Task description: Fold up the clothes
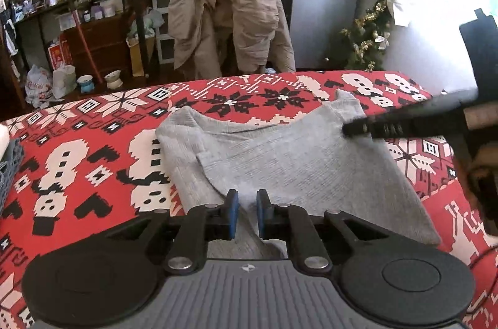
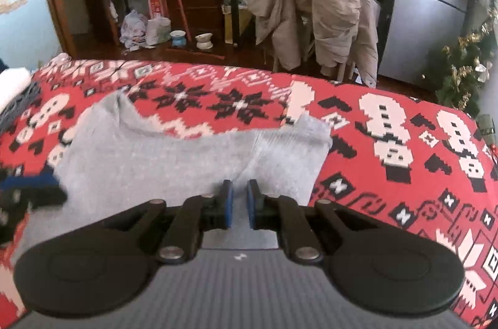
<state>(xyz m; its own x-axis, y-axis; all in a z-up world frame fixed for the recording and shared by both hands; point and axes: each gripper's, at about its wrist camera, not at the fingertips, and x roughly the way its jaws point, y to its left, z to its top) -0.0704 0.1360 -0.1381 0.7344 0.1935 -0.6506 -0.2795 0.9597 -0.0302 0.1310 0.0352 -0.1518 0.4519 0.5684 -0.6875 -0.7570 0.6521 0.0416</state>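
Item: grey garment, soft, light, limp. Your left fingers and right fingers each pinch its near hem.

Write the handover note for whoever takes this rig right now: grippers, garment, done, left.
Left gripper: jaws nearly closed, grey cloth bunched between the pads at the garment's near edge.
Right gripper: the same, pinching a ridge of cloth at the near edge on its side.
Grey garment: lies on the red patterned tablecloth, with a flap already folded over on its left side.
Done: that one side flap, by the look of it.
Left: probably carry the gripped near edge toward the far edge, then flatten and square it.
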